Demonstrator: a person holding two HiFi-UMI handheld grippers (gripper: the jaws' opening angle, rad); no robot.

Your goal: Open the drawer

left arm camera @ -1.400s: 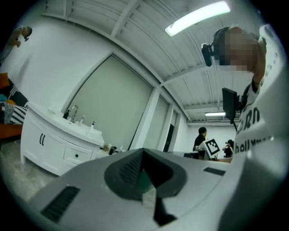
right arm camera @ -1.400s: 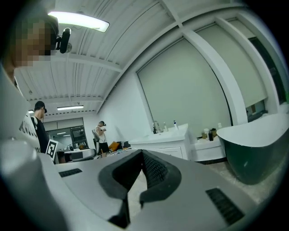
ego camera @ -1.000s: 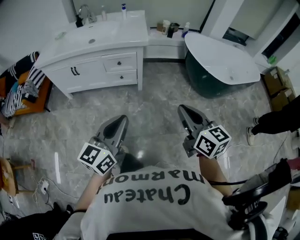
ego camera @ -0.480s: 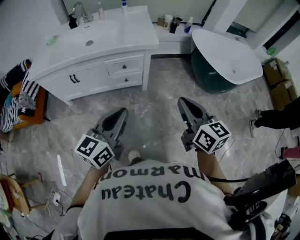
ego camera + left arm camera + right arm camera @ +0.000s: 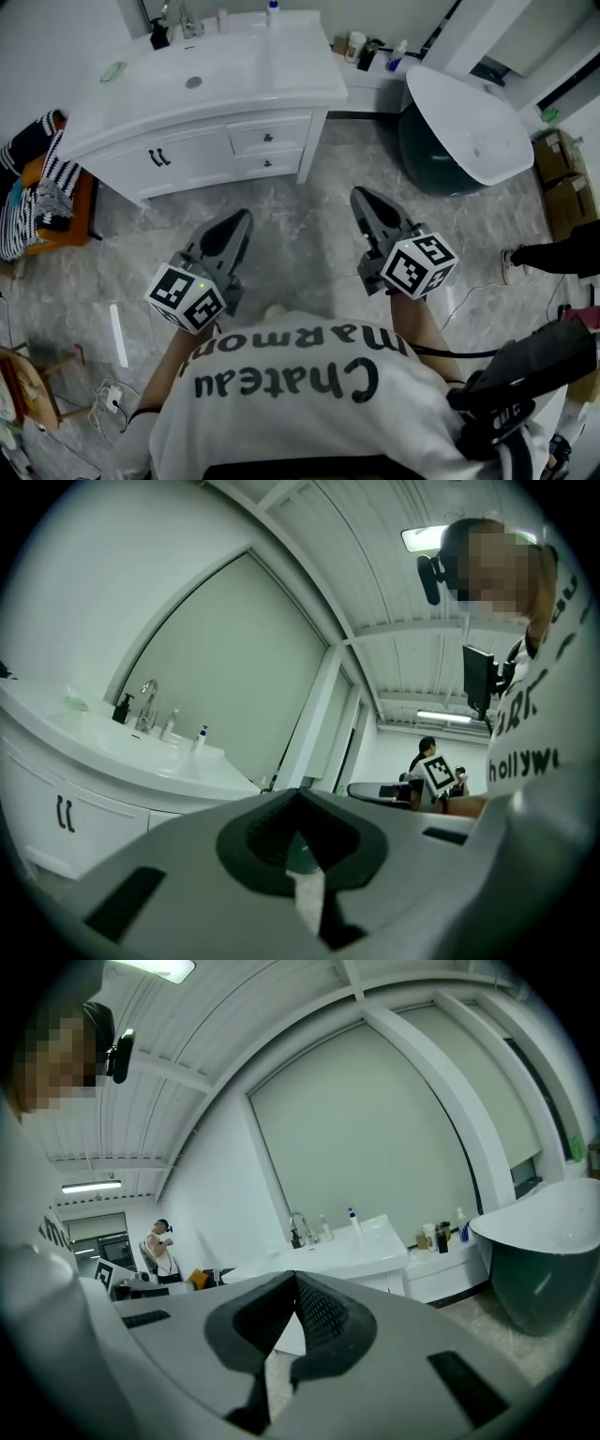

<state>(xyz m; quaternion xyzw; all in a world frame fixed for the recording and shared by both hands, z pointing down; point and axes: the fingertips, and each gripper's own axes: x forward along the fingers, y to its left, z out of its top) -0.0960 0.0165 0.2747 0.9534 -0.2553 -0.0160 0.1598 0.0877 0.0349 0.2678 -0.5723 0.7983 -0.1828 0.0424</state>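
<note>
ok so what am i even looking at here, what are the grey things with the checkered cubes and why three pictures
There is no robot here. A person holds a two-jaw tool in each hand: the left gripper and the right gripper. The marker cubes are part of those tools. The top-down picture comes from a camera on the person's head. The other two come from cameras riding on each gripper, looking along its jaws. Both pairs of jaws are closed and hold nothing. Ahead, on the marble floor, stands a white vanity with a sink and two small drawers, both shut. A bathtub stands to its right. Neither gripper touches the vanity.
</note>
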